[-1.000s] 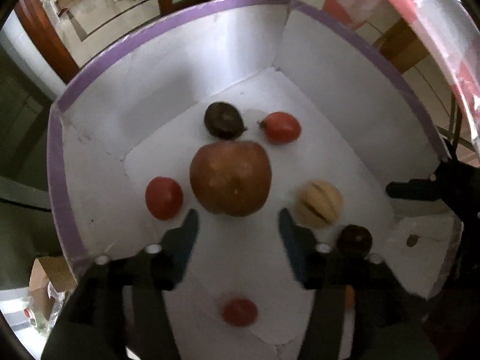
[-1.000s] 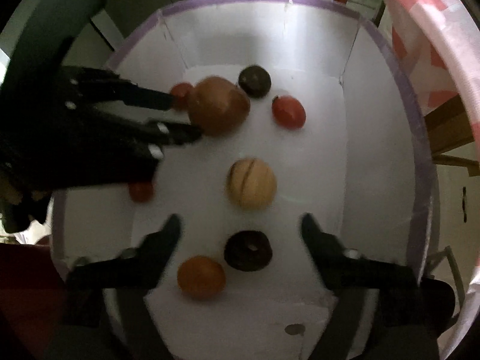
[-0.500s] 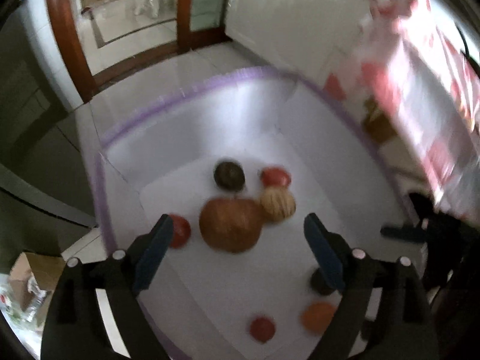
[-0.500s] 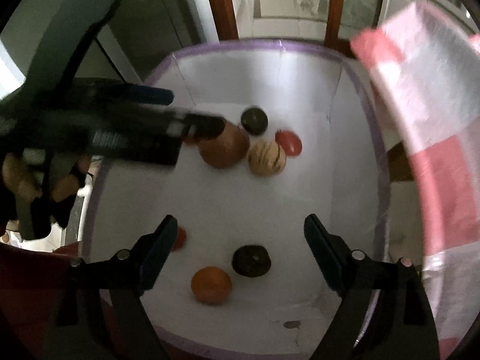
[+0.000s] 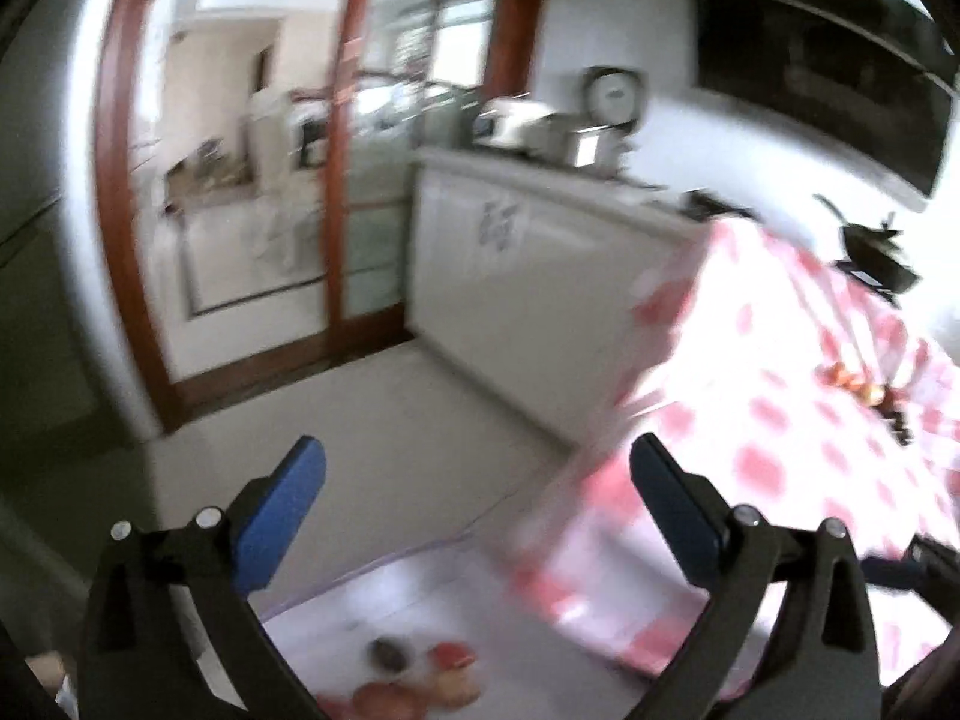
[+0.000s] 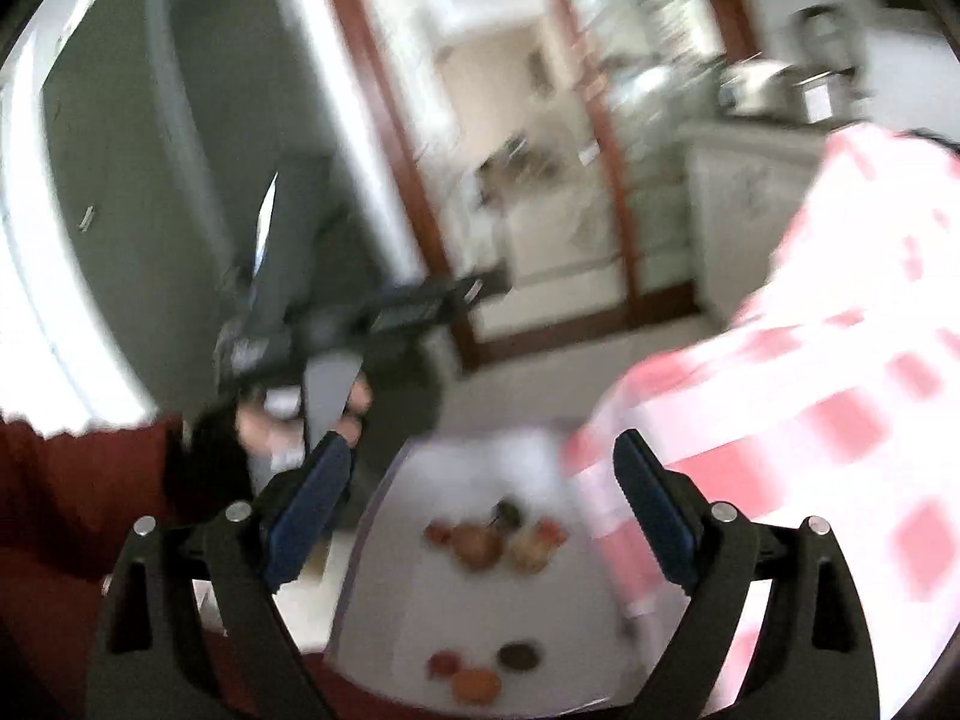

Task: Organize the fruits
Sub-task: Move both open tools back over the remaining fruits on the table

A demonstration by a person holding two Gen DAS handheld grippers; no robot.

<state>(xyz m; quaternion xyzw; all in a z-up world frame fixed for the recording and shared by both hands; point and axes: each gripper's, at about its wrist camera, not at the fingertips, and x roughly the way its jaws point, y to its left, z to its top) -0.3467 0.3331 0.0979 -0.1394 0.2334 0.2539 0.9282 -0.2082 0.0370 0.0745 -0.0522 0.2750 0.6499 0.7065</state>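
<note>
Below the right hand-held gripper (image 6: 480,498), fruits (image 6: 495,537) in white box (image 6: 384,600), both hand-held grippers released, empty.

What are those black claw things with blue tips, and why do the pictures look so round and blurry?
Those claws are grabbing tools; a person holds one in each hand. Each tool carries a small round-eyed camera looking out along its two fingers, which bends the picture. One picture comes from the left gripper, the other from the right gripper. Both are open and hold nothing; their jaws have just been opening. In the right view you can see the person's hand gripping the left tool. Below sits a white box with fruits lying inside, too blurry to name. Beside it hangs a pink checked tablecloth.
</note>
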